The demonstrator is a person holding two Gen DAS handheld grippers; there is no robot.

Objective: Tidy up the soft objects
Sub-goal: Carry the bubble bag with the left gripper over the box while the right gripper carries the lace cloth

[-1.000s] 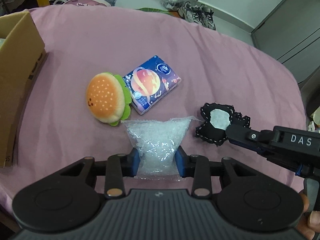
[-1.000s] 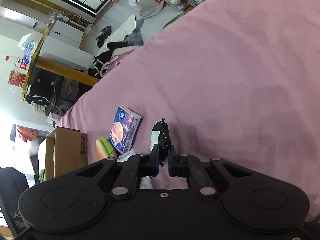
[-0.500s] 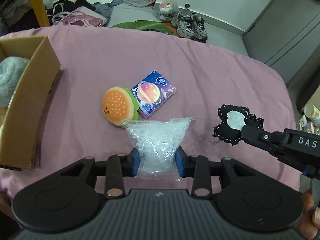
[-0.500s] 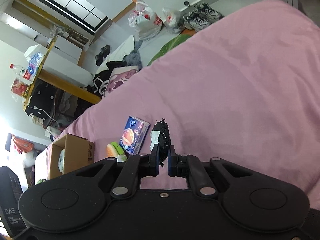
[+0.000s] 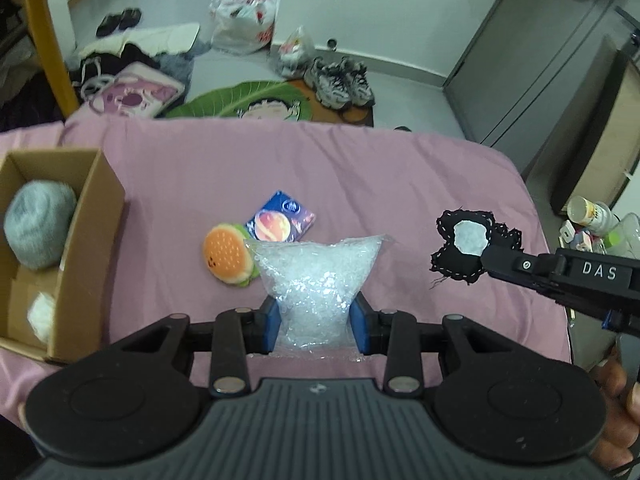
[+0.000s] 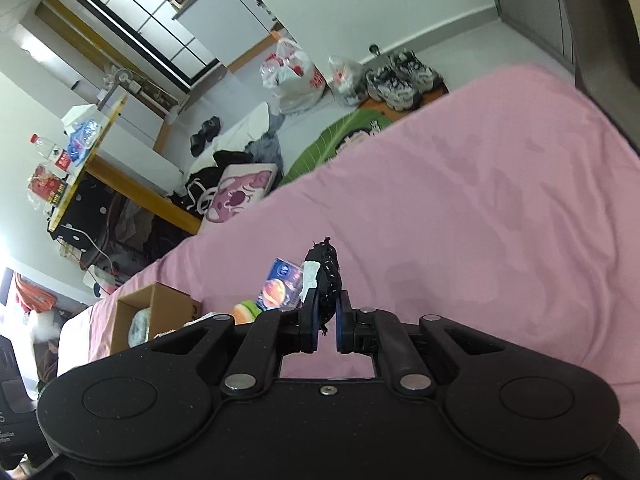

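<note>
White walls (image 5: 360, 8), grey floor (image 5: 400, 88), grey cabinets (image 5: 540, 72), yellow-legged table (image 6: 132, 188), dark-framed window (image 6: 148, 28)

The left wrist camera sits behind the left claw (image 5: 316, 320), raised above the pink surface (image 5: 360, 176) and tilted down toward 12 o'clock, with floor and shoes beyond. The right wrist camera rides behind the right claw (image 6: 327, 318), rolled sideways, facing across the surface toward 10 o'clock. Both views share the cardboard box (image 5: 86, 248) (image 6: 160, 312), burger plush (image 5: 228, 256) (image 6: 246, 313) and tissue pack (image 5: 282, 222) (image 6: 280, 288).
</note>
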